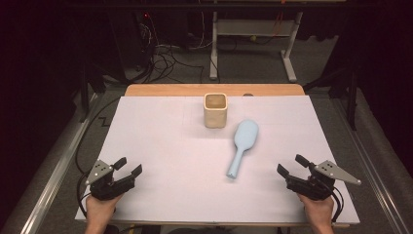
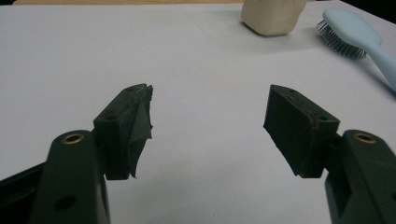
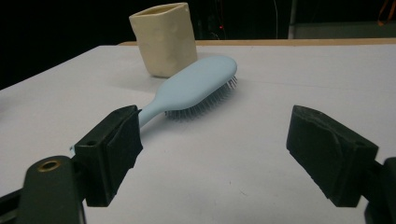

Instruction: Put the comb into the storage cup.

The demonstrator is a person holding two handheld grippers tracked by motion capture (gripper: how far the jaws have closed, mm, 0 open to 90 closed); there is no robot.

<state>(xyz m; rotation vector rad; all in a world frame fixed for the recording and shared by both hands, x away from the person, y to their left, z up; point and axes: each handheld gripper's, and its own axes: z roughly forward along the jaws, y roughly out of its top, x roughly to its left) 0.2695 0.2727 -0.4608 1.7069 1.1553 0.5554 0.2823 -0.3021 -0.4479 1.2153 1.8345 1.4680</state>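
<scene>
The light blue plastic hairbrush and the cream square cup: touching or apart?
Apart. The high view shows white table between the light blue plastic hairbrush and the cream square cup.

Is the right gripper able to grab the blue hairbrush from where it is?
Probably yes. The right gripper is open, and only bare table lies between it and the hairbrush handle.

Left tongs (image 1: 127,168) sit low on the bench (image 1: 160,141), jaws apart, nothing between them. Right tongs (image 1: 291,165) mirror them, jaws apart too. Between the pair, nearer the right tongs, lies the pale blue hairbrush (image 1: 242,146), handle towards the person. Beyond its head, just beside it, stands the cream cup (image 1: 215,110), upright.
</scene>
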